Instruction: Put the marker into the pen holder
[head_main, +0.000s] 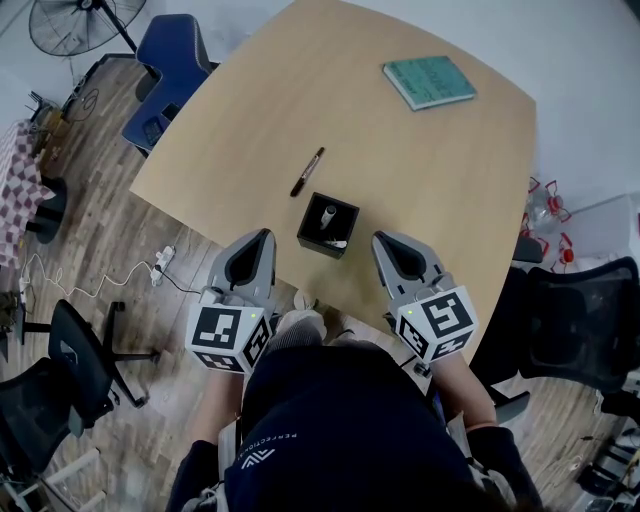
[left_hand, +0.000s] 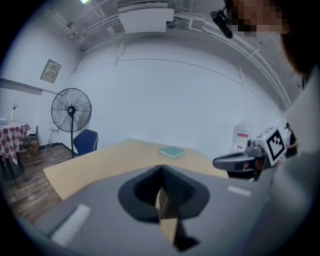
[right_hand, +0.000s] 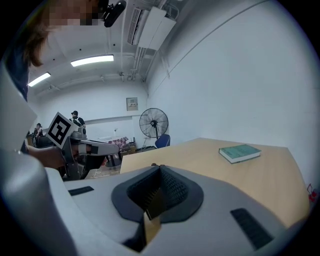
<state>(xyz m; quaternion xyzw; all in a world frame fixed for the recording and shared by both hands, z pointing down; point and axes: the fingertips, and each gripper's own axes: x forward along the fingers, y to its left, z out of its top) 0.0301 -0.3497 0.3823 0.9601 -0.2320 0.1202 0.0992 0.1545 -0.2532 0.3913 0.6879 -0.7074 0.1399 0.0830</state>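
At left, the grey left tongs (head_main: 262, 236) hover shut, empty. The slim dark marker (head_main: 308, 171) lies on the wooden table (head_main: 430, 170) just behind the black square pen holder (head_main: 328, 225), likely awaiting pickup. The right tongs (head_main: 384, 240) are likewise closed on nothing.

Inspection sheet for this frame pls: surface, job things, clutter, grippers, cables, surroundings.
Surface: wooden table, carrying only three items.
Job's things: marker lies flat on the table, just beyond the pen holder and apart from it. The holder is black and square, sits near the near edge, and already holds a pale item.
Clutter: green book at the far right of the table.
Grippers: left hand-held gripper and right hand-held gripper flank the holder at the near edge. Both have jaws together with nothing between.
Cables: white power strip with a cord on the floor, left of the table.
Surroundings: blue chair, standing fan, black office chair.
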